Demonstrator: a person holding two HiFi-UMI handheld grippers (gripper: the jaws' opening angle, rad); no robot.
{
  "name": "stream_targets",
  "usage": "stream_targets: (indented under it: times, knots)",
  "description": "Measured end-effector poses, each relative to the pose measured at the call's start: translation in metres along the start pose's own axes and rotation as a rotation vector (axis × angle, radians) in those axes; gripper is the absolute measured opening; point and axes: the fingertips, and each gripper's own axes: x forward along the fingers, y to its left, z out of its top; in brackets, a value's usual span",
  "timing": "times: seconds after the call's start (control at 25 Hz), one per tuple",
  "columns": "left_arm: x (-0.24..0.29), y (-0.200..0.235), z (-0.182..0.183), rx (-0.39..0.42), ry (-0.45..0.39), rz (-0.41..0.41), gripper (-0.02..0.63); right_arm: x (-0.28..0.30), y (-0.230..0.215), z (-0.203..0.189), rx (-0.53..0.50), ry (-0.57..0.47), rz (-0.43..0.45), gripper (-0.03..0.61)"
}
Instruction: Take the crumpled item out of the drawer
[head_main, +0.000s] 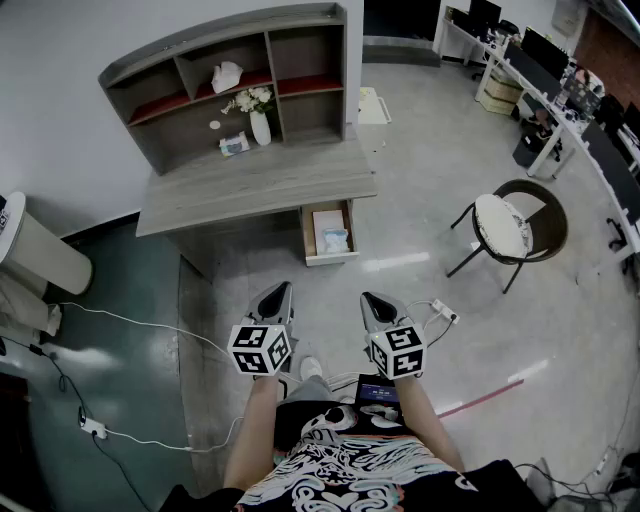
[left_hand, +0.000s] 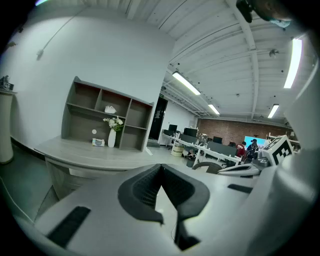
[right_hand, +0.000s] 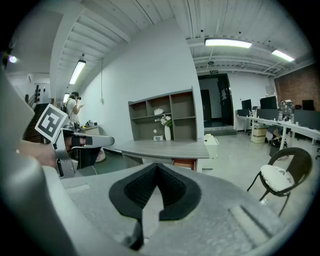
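An open wooden drawer sticks out from under the grey desk at its right end. Inside it lies a pale crumpled item in front of a flat white sheet. My left gripper and right gripper hang side by side above the floor, well short of the drawer, both pointing toward the desk. Each has its jaws closed tip to tip with nothing between them. The drawer's front shows under the desk top in the right gripper view, beyond the right gripper. The left gripper faces the desk's hutch.
A grey shelf hutch on the desk holds a white vase of flowers and a crumpled white wad. A round chair stands to the right. A pale cylinder and white cables lie at the left.
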Motion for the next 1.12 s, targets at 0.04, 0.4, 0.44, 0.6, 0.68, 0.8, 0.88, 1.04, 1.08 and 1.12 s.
stream_targets:
  times: [0.04, 0.4, 0.44, 0.6, 0.68, 0.8, 0.88, 1.04, 1.08, 1.12]
  knots:
    - [0.0, 0.002, 0.0, 0.001, 0.0, 0.003, 0.0, 0.001, 0.0, -0.001, 0.0, 0.001, 0.0, 0.005]
    - [0.001, -0.012, -0.004, -0.017, -0.017, -0.043, 0.0, -0.007, -0.009, -0.006, -0.001, 0.002, -0.017, 0.005]
    - [0.001, -0.015, -0.005, -0.012, -0.014, -0.051, 0.0, -0.009, -0.009, -0.007, -0.002, 0.003, -0.019, 0.005]
    - [0.0, -0.026, -0.005, -0.023, -0.021, -0.104, 0.0, -0.015, -0.012, -0.011, -0.002, 0.001, -0.034, 0.005]
    - [0.0, -0.028, -0.007, -0.027, -0.02, -0.107, 0.0, -0.017, -0.012, -0.012, 0.008, -0.006, -0.039, 0.005]
    - [0.002, -0.027, -0.012, -0.03, -0.002, -0.101, 0.0, -0.017, -0.014, -0.015, 0.024, -0.004, -0.041, 0.005]
    - [0.006, -0.025, -0.015, -0.034, 0.012, -0.097, 0.0, -0.013, -0.017, -0.017, 0.034, 0.003, -0.043, 0.005]
    - [0.023, -0.008, -0.018, 0.02, 0.046, -0.073, 0.0, 0.01, -0.034, -0.018, 0.046, 0.015, -0.05, 0.005]
    - [0.029, -0.001, -0.019, 0.051, 0.062, -0.061, 0.0, 0.019, -0.041, -0.018, 0.058, 0.02, -0.056, 0.005]
    - [0.036, 0.007, -0.019, 0.074, 0.076, -0.05, 0.0, 0.029, -0.049, -0.019, 0.075, 0.026, -0.062, 0.005]
